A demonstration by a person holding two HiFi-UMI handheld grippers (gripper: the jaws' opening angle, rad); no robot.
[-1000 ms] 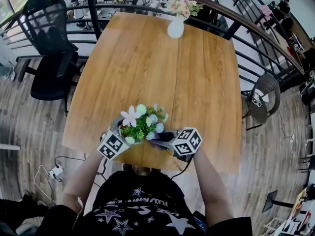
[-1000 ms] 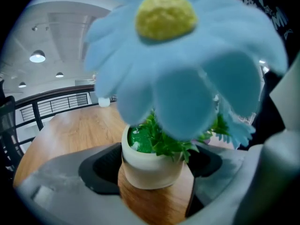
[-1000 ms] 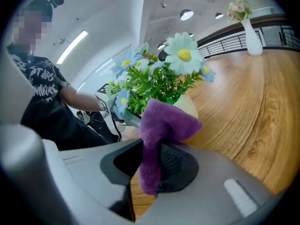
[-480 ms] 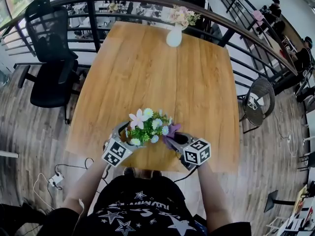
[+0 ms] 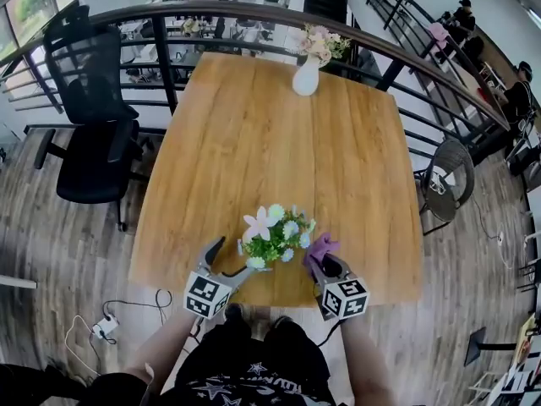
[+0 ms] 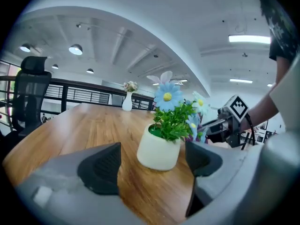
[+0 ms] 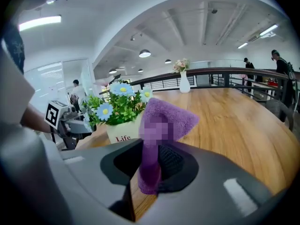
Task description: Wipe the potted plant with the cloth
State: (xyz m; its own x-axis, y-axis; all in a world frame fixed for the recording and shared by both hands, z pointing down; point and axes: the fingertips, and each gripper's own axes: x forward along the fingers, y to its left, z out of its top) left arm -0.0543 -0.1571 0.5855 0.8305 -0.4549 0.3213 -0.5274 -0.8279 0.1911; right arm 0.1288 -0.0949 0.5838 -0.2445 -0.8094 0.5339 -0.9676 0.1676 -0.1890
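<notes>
Left jaws (image 5: 234, 259) are spread wide and hold nothing. The small white ceramic pot of green leaves with blue, white and pink artificial flowers (image 6: 159, 149) stands in line with the gap, just ahead of my pads. The pads do not touch it. From the head view, my left gripper sits at the near-left of the potted plant, one finger reaching under the foliage.

Right jaws (image 7: 150, 162) are closed tight on a fuzzy purple cloth (image 7: 176, 116). The cloth is pinched at its lower end and stands up in a folded peak in front of the jaws. It is just beside the plant on its right side. I cannot tell whether it touches the pot or leaves. In the right gripper view the pot shows red lettering "Life".

The plant stands upright near the near edge of the light brown wooden counter (image 5: 254, 142), between my two grippers. At the far edge there is a white vase with pale pink flowers (image 5: 306, 74), well apart from the plant. A black office chair (image 5: 89, 100) stands on the wood floor left of the counter, and a dark metal railing (image 5: 169, 49) runs behind.
</notes>
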